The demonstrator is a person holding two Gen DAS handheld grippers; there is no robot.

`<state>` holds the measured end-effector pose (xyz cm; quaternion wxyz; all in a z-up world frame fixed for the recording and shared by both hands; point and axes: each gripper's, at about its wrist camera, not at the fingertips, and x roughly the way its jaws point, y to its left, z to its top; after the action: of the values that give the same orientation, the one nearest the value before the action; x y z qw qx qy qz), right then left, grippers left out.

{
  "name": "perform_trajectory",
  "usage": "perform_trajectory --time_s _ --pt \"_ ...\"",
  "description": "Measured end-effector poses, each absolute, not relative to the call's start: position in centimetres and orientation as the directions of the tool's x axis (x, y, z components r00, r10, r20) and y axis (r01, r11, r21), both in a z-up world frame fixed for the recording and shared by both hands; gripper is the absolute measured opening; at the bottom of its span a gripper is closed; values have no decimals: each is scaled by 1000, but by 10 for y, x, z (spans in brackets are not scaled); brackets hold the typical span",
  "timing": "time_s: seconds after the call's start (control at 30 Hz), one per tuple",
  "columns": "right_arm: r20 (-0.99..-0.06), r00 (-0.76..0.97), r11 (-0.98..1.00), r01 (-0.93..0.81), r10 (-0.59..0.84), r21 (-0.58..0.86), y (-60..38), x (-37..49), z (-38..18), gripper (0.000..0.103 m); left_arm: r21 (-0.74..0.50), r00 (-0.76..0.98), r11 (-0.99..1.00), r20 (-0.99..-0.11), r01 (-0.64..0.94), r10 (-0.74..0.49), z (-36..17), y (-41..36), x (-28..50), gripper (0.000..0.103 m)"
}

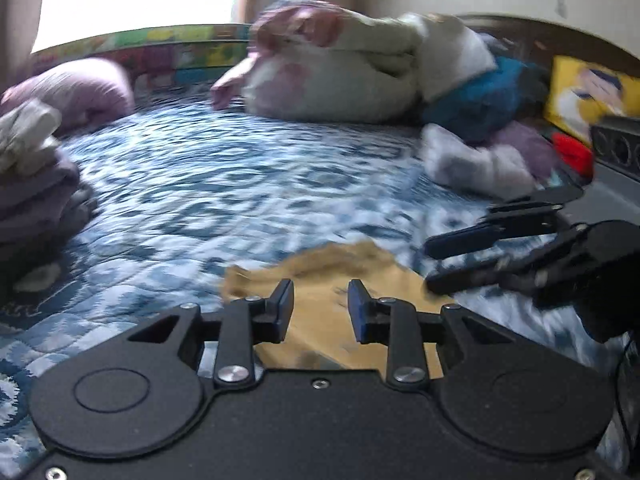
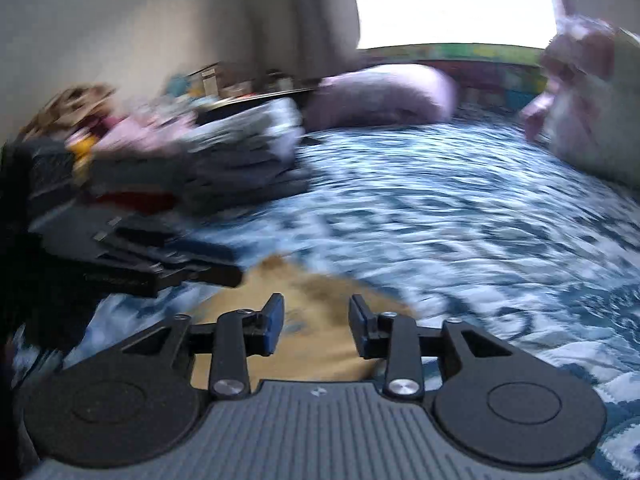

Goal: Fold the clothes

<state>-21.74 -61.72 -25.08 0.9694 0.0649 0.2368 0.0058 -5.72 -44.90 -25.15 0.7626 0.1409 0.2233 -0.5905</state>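
Setting: we are over a bed [image 1: 248, 184] with a blue and white patterned cover, and both views are smeared with motion blur.
Garment: a tan cloth [image 1: 320, 280] lies on the cover at the near edge, just ahead of both tongs; its far edge looks rumpled.
Left tongs: here the left gripper [image 1: 320, 312] has its jaws a modest way apart, and we see the tan cloth through the gap below them; nothing is pinched between the pads.
Right tongs: over here the right gripper [image 2: 316, 324] also stands partly open, a little wider than the left, above the same tan cloth [image 2: 320, 344], with nothing in its grasp.
Side by side: from the left view the right gripper [image 1: 460, 264] comes in from the right, fingers pointing left over the cloth's right corner; from the right view the left gripper [image 2: 224, 268] comes in from the left edge.
Folded stack: we spot a pile of folded clothes [image 2: 240, 152] on the left side of the bed, greys and pale purples.
Far end: a pink pillow [image 2: 384, 96] sits at the far left, and a bundled white and pink quilt [image 1: 340, 68] at the far middle.
Right side: a loose heap of clothes [image 1: 480, 140], blue, white and purple, waits at the far right beside a yellow cushion [image 1: 588, 96].
Light: a bright window [image 2: 452, 0] glares beyond the bed.
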Motion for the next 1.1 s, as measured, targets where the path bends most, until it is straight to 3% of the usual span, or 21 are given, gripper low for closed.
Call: perform_trajectory --time_s 0.03,0.07,0.1,0.27,0.37,0.47,0.6,0.67,0.73,0.8,0.83,0.97,1.1 --pt "-482 875 994 5 49 111 -608 -217 -256 47 -31 215 274 -541 961 -813 -259 -454 -60 34" --pt "-521 853 996 11 37 90 -601 -213 -264 51 3 244 297 -577 955 -779 -269 -461 -61 46" --pt "-558 830 997 37 10 72 -596 -208 -275 53 26 271 316 -583 948 -766 -278 -465 -61 50" --pt "-483 875 966 157 -40 206 -609 -230 -264 55 -196 282 417 -483 888 -829 -255 -440 -46 51" --pt "-481 874 872 287 -69 396 -635 -241 -270 58 -352 249 468 -517 811 -819 -268 -431 -31 51" --pt "-492 870 746 335 -12 575 -653 -240 -293 58 -469 207 502 -547 727 -811 -285 -429 -18 51" --pt "-491 871 719 338 4 607 -653 -231 -304 57 -573 150 490 -537 657 -830 -299 -432 -8 51" --pt "-475 880 685 334 19 647 -659 -226 -309 48 -620 127 475 -519 625 -845 -302 -433 -4 49" --pt "-457 889 647 326 38 689 -666 -220 -314 46 -662 107 457 -498 594 -861 -303 -434 -1 47" --pt "-457 888 647 315 57 694 -666 -212 -315 45 -665 102 457 -501 591 -860 -305 -440 -1 35" --pt "-462 885 659 314 59 684 -664 -208 -315 44 -660 103 460 -504 594 -857 -305 -443 -2 35" --pt "-468 882 665 315 59 677 -660 -202 -318 23 -703 71 441 -489 558 -869 -309 -443 1 25" --pt "-446 892 635 303 74 711 -661 -205 -317 16 -800 36 401 -431 447 -901 -310 -430 6 12"
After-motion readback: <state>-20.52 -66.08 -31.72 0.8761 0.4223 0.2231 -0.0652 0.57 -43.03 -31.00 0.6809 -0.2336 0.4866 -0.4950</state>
